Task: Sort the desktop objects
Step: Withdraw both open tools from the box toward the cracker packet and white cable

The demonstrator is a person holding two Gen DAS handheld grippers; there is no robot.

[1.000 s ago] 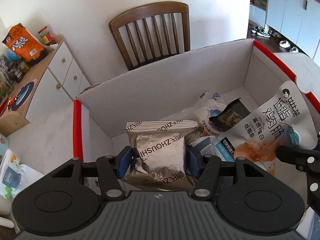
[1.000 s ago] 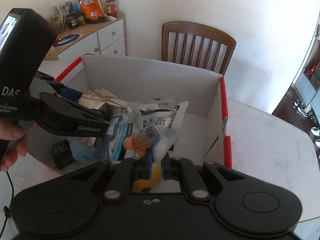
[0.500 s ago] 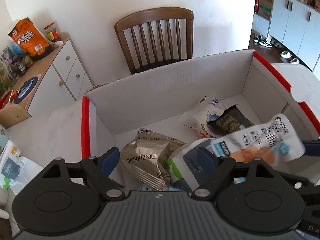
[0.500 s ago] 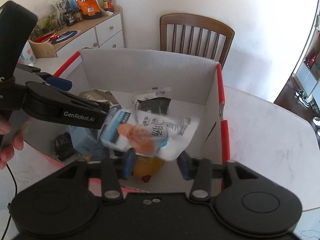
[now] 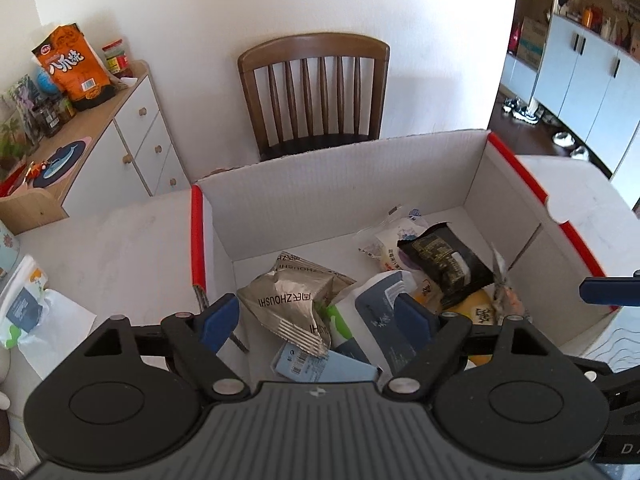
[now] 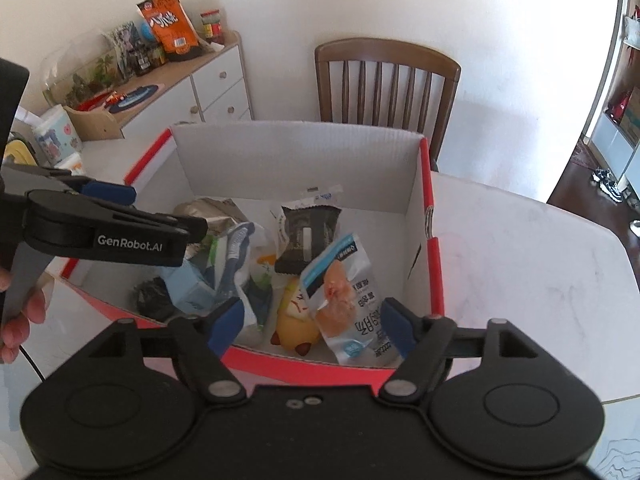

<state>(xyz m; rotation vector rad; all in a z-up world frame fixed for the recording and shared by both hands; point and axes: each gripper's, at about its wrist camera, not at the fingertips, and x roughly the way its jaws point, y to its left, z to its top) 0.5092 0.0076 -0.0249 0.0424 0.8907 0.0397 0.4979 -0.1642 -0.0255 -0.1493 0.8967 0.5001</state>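
An open cardboard box [image 5: 198, 240] [image 6: 436, 264] with red rims holds several snack packets. The silver packet [image 5: 296, 296] [image 6: 216, 210] lies loose at the box's left side, below my left gripper [image 5: 318, 316] [image 6: 168, 210], which is open with nothing between its pads. The white chicken pouch [image 6: 348, 296] [image 5: 502, 280] rests inside against the near wall. My right gripper [image 6: 311, 322] hangs above it with its jaws opening, and the pads do not touch the pouch. A black packet [image 6: 308, 236] [image 5: 440, 264] and a yellow item [image 6: 294, 320] lie in the middle.
A wooden chair [image 5: 316, 92] [image 6: 386, 80] stands behind the box against the wall. A white sideboard [image 5: 132, 132] [image 6: 216, 84] carries an orange snack bag [image 5: 70, 66] and jars. Papers [image 5: 32, 304] lie on the white table [image 6: 520, 264]. A hand [image 6: 20, 320] holds the left gripper.
My left gripper opened, let the silver packet fall into the box and drew up and back. My right gripper opened and the white pouch dropped into the box.
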